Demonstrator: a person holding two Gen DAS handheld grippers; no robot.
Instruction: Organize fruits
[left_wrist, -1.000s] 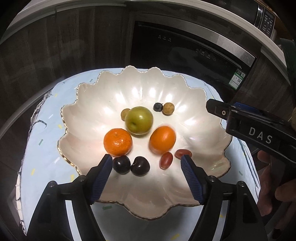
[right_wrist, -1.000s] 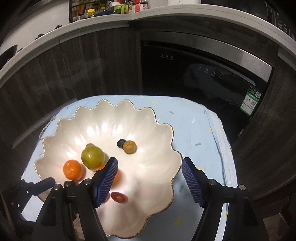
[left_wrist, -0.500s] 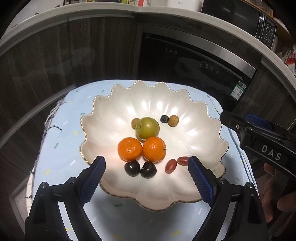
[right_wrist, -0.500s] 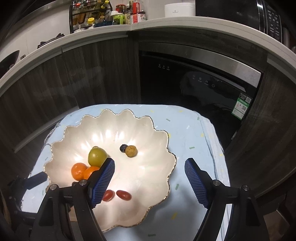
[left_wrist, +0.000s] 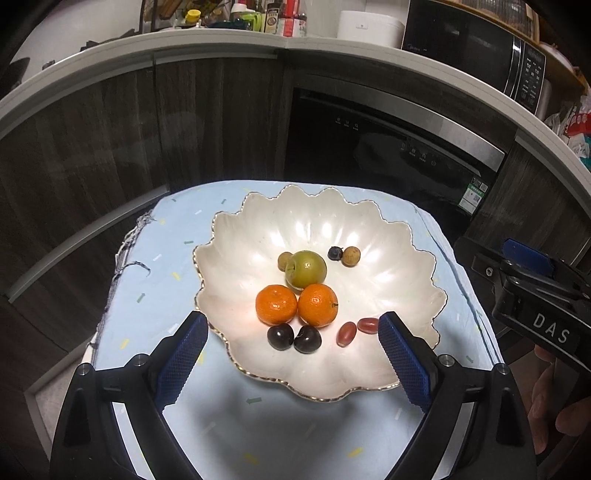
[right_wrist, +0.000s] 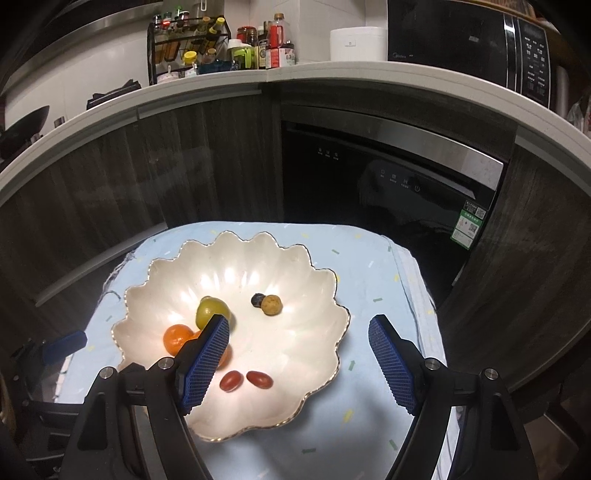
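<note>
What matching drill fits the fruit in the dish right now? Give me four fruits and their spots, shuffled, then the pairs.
Fruits:
1. green apple
2. blueberry
3. two dark cherries
4. two red grapes

Spots in the scalloped dish:
A. touching a small brown fruit
B. near edge, right of the cherries
C. just behind the two oranges
D. directly in front of the oranges

Pairs: 1-C, 2-A, 3-D, 4-B

Dark wood cabinets (right_wrist: 207, 166) flank a black dishwasher (right_wrist: 373, 184). A microwave (right_wrist: 472, 40) and bottles (right_wrist: 258, 44) stand on the pale countertop (right_wrist: 332, 74).
</note>
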